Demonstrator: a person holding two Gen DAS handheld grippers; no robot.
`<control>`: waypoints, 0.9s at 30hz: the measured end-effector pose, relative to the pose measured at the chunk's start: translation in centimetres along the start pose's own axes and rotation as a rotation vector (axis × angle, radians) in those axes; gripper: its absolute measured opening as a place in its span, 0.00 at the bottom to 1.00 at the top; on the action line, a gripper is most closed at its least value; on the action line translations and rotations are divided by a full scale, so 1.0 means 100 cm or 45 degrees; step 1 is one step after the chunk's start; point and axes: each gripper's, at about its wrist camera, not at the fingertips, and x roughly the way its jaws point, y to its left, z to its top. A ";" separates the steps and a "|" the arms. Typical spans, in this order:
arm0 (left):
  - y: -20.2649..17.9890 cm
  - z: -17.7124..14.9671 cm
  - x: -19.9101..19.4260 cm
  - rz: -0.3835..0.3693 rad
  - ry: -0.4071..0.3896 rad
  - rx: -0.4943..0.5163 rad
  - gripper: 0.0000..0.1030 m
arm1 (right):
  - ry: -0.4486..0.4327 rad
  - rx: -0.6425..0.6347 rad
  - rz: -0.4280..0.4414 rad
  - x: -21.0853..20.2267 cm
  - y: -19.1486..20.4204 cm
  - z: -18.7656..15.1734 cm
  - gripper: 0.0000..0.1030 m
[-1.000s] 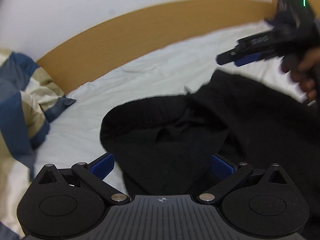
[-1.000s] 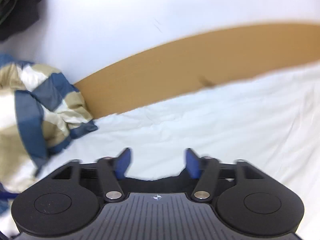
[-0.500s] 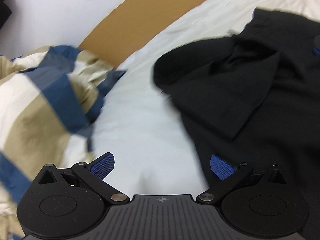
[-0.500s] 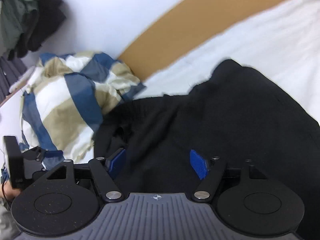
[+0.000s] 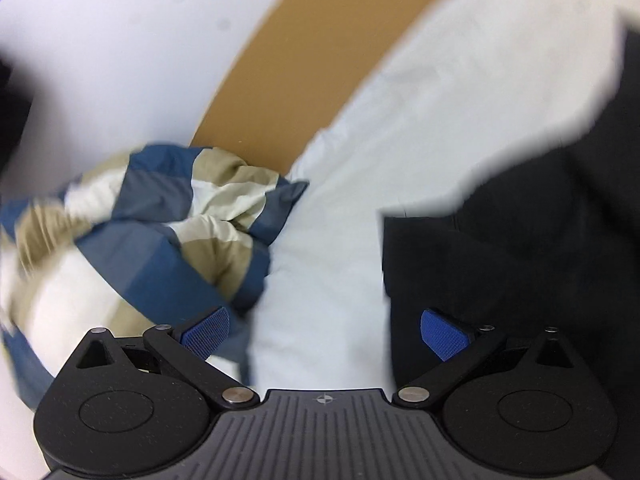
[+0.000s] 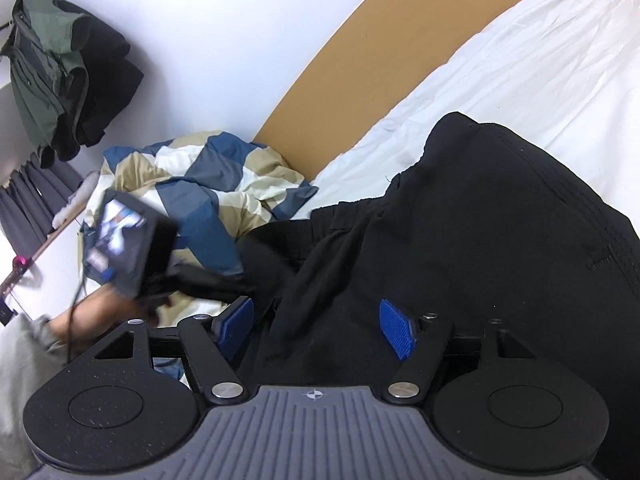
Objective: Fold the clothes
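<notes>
A white-sheeted bed [image 6: 520, 60] carries a crumpled black fabric garment [image 6: 480, 240], lying beside a blue, beige and cream checked duvet [image 6: 200, 184]. The right gripper [image 6: 316, 326] hovers over the garment, jaws wide and empty. The left gripper [image 5: 324, 334], also wide and empty, points at bare sheet; closing there risks pinching bedding instead.

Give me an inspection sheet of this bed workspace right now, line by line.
Surface: white bed sheet, wrinkled.
Job's things: black garment spread unfolded on the sheet.
Clutter: blue and beige checked quilt bunched beside it.
Grippers: left gripper open over bare sheet; right gripper open above the garment, nothing held.
Cables: thin cable by the left hand.
Surroundings: wooden headboard, white wall, hanging jackets.
</notes>
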 end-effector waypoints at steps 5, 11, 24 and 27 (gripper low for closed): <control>0.016 0.025 -0.016 -0.317 -0.173 -0.412 0.99 | 0.004 0.016 0.035 -0.004 -0.007 0.004 0.70; 0.065 0.018 -0.070 -0.353 -0.365 -0.512 1.00 | 0.003 0.037 0.066 -0.004 -0.011 0.005 0.70; -0.003 -0.005 0.012 -0.317 0.106 -0.696 0.99 | -0.013 0.048 0.061 -0.007 -0.009 -0.001 0.70; -0.029 0.013 0.003 -0.329 0.069 -0.781 0.99 | -0.009 0.054 0.072 -0.006 -0.011 0.000 0.70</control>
